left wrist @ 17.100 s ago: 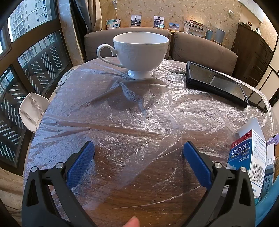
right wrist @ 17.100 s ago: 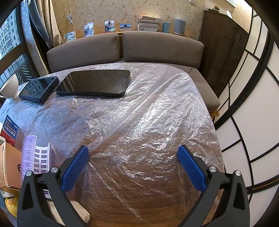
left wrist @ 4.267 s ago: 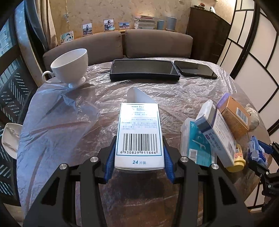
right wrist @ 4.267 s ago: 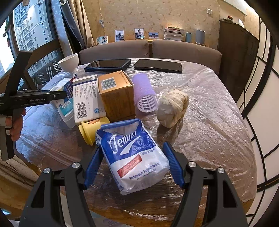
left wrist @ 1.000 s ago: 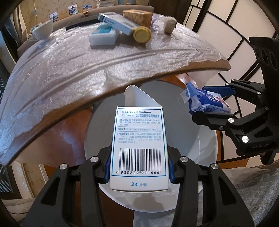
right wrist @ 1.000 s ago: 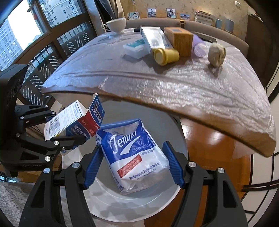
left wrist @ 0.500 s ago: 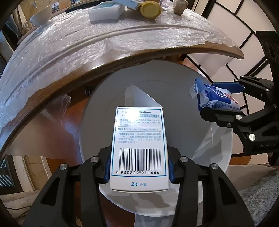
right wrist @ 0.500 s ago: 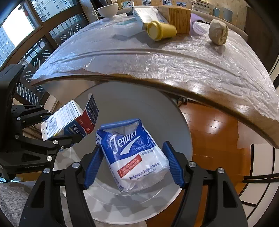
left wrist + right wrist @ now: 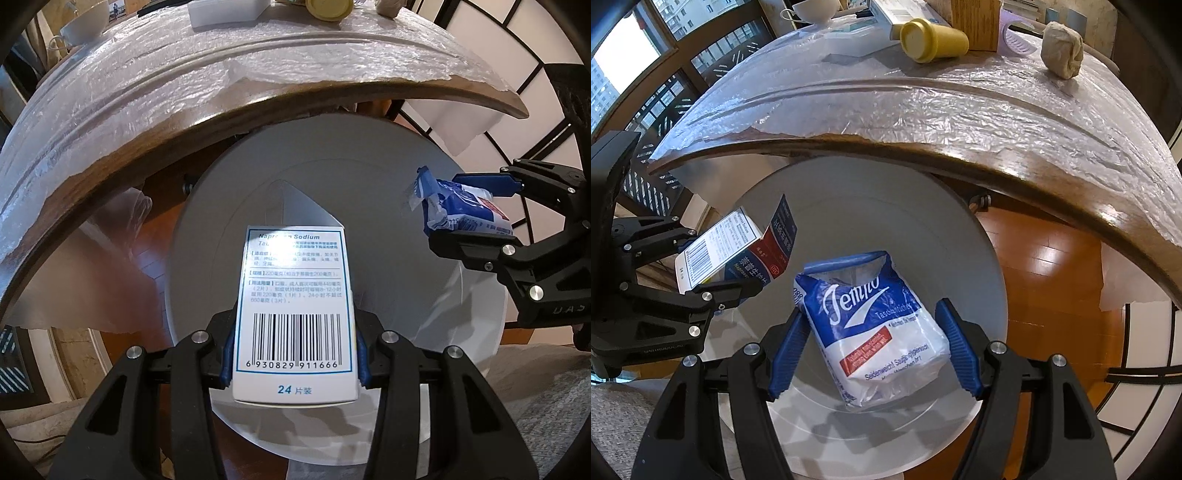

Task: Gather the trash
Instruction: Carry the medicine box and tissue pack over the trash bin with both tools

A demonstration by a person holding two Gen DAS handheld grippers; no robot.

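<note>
Plastic-covered round table [image 9: 997, 110] overhung white bin [image 9: 476, 354] on wood floor. We held tablet box [image 9: 293, 314] clamped in left gripper [image 9: 293, 354], long axis pointing down into bin mouth directly below. Right gripper [image 9: 873, 343] gripped tissue pack [image 9: 875, 328] beside it, likewise over mouth. Table edge near above; bin interior clear for release.

A white, barcoded tablet box [image 9: 293, 314] and a blue-white tissue pack [image 9: 875, 332] hang above the open white bin [image 9: 916, 206].
</note>
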